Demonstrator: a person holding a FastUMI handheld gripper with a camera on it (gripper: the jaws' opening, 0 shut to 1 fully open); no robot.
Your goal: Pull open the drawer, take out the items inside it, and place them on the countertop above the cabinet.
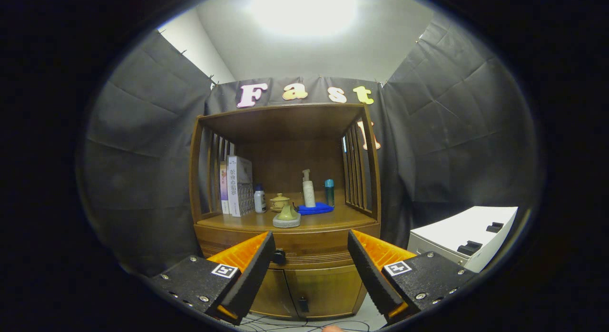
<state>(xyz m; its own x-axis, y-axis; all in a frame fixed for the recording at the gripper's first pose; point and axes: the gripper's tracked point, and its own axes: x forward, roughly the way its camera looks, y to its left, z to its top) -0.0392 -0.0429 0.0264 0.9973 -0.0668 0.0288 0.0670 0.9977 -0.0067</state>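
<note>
A wooden cabinet stands ahead, with a closed drawer under its countertop. The drawer's dark knob sits right beside my left finger's tip. My gripper is open, its fingers wide apart in front of the drawer front, nothing between them. What lies inside the drawer is hidden. On the countertop stand books, a small white bottle, a yellow lidded pot, a pump bottle, a teal bottle, a blue flat item and a pale green brush-like item.
Below the drawer are two cabinet doors with a dark handle. A white box with black handles stands to the right of the cabinet. Cables lie on the floor in front. Slatted sides and a top shelf enclose the countertop.
</note>
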